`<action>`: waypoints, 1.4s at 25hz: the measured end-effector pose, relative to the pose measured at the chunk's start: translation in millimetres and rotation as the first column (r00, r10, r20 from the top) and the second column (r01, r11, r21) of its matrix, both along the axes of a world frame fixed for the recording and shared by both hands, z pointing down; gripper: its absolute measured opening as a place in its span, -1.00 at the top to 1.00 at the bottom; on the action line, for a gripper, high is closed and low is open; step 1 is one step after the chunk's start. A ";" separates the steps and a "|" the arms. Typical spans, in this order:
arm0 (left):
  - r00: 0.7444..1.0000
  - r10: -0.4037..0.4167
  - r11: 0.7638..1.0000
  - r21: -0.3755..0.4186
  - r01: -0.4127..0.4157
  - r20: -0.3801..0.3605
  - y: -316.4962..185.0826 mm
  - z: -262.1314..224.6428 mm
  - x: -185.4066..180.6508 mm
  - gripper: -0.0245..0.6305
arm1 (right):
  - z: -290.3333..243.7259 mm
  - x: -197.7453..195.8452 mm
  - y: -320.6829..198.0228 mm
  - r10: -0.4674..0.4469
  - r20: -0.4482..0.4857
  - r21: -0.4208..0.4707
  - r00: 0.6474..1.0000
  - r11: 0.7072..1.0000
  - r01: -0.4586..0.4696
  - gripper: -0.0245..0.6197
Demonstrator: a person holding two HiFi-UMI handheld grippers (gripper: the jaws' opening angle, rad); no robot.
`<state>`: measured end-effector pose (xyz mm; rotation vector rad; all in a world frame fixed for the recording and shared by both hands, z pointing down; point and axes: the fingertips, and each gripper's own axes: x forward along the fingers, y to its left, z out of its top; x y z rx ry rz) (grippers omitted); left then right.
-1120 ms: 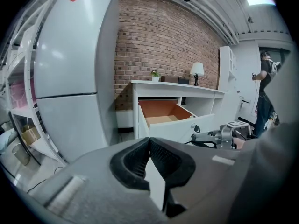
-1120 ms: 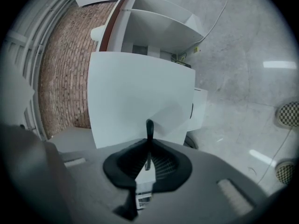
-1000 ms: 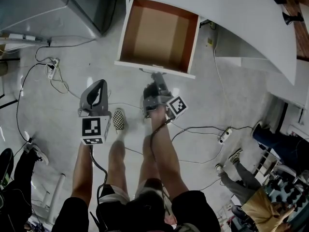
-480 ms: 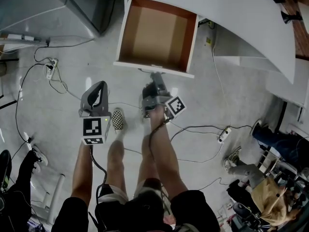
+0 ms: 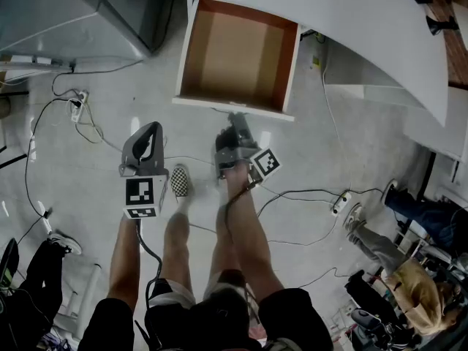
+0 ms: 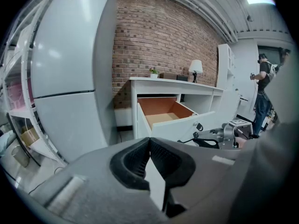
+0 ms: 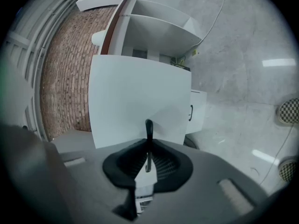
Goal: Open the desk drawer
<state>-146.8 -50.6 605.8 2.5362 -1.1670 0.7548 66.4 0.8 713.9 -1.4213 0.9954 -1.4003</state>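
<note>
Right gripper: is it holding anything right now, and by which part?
The right gripper is shut on the drawer's thin dark handle, which sticks out of the white drawer front. The left gripper is shut and empty.

The right gripper (image 7: 148, 155) has its two dark ribbed pads pressed together on the thin dark drawer handle (image 7: 149, 129), which stands upright between them. Just behind it the white drawer front (image 7: 135, 94) fills the middle of the view. A brick wall (image 7: 63, 71) lies to the left, with pale glossy floor (image 7: 243, 78) and a checkered shoe (image 7: 288, 111) to the right.
</note>
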 end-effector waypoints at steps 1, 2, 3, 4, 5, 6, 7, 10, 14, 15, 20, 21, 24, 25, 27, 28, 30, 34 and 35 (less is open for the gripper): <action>1.000 0.001 1.000 0.007 -0.001 -0.001 -1.5 -0.4 -0.1 0.89 | 0.0 -0.2 0.7 0.005 0.003 0.003 1.000 1.000 -0.005 0.82; 1.000 0.001 1.000 0.005 -0.001 -0.001 -2.3 0.1 -0.7 0.89 | -0.2 -0.4 1.9 0.012 0.007 0.008 1.000 1.000 -0.012 0.80; 1.000 0.000 1.000 -0.005 0.000 0.000 -1.9 1.5 -1.6 0.89 | -0.6 -0.2 3.6 0.022 0.012 0.014 1.000 1.000 -0.022 0.75; 1.000 0.000 1.000 -0.014 0.000 0.000 -1.5 2.3 -2.1 0.89 | -0.9 0.7 6.2 0.034 0.016 0.020 0.999 0.999 -0.034 0.60; 1.000 0.002 1.000 -0.014 -0.002 -0.002 -1.9 1.8 -2.0 0.89 | -0.6 2.4 9.6 0.049 0.018 0.021 0.999 0.999 -0.049 0.37; 1.000 0.004 1.000 -0.008 -0.004 -0.004 -3.1 0.4 -1.5 0.89 | 0.8 4.6 13.8 0.064 0.018 0.014 0.998 0.998 -0.064 0.23; 1.000 0.006 1.000 -0.001 -0.006 -0.006 -4.5 -1.5 -0.7 0.89 | 3.2 6.9 18.6 0.078 0.014 -0.002 0.997 0.997 -0.078 0.12; 1.000 0.017 1.000 -0.015 -0.017 -0.004 -4.0 -5.4 0.4 0.89 | 7.0 10.0 31.9 0.100 0.004 -0.050 0.995 0.994 -0.099 0.02; 0.999 0.048 0.999 0.000 -0.048 -0.014 -3.2 -21.4 4.6 0.89 | -7.6 11.1 46.1 0.112 -0.019 -0.049 0.993 0.992 -0.113 0.00; 0.998 0.057 0.998 0.006 -0.057 -0.020 -3.1 -26.9 6.5 0.89 | -14.1 11.9 49.1 0.111 -0.035 -0.047 0.993 0.993 -0.113 0.00; 0.996 0.084 0.996 0.042 -0.082 -0.040 -5.4 -69.4 8.3 0.89 | -70.2 18.0 59.5 0.017 -0.221 -0.045 0.975 0.999 -0.028 0.00; 0.995 0.089 0.995 0.055 -0.087 -0.050 -8.2 -80.3 10.0 0.89 | -86.3 20.7 57.4 -0.002 -0.264 -0.037 0.965 0.999 -0.008 0.00; 0.990 0.119 0.989 0.096 -0.111 -0.082 -12.0 -117.7 20.5 0.89 | -140.7 29.4 50.9 -0.052 -0.392 -0.023 0.919 0.999 0.047 0.00; 0.988 0.126 0.988 0.101 -0.117 -0.085 -10.4 -130.1 22.9 0.89 | -158.4 31.6 51.2 -0.074 -0.435 -0.036 0.897 0.997 0.064 0.00; 0.987 0.135 0.986 0.106 -0.125 -0.090 -9.1 -153.3 27.7 0.89 | -191.3 35.8 50.2 -0.117 -0.516 -0.070 0.849 0.993 0.095 0.00; 0.986 0.141 0.985 0.110 -0.131 -0.093 -11.0 -164.0 32.3 0.89 | -206.8 39.2 47.0 -0.138 -0.557 -0.088 0.819 0.990 0.107 0.00; 0.982 0.162 0.981 0.125 -0.149 -0.100 -16.2 -185.2 46.1 0.89 | -237.5 47.7 39.1 -0.178 -0.643 -0.119 0.745 0.984 0.132 0.00; 0.970 0.207 0.966 0.184 -0.183 -0.124 -15.0 -238.5 69.9 0.89 | -305.6 55.0 39.9 -0.246 -0.801 -0.172 0.546 0.968 0.184 0.01; 0.968 0.215 0.963 0.195 -0.187 -0.131 -12.0 -253.4 73.0 0.89 | -323.7 54.9 43.6 -0.257 -0.828 -0.185 0.498 0.964 0.190 0.01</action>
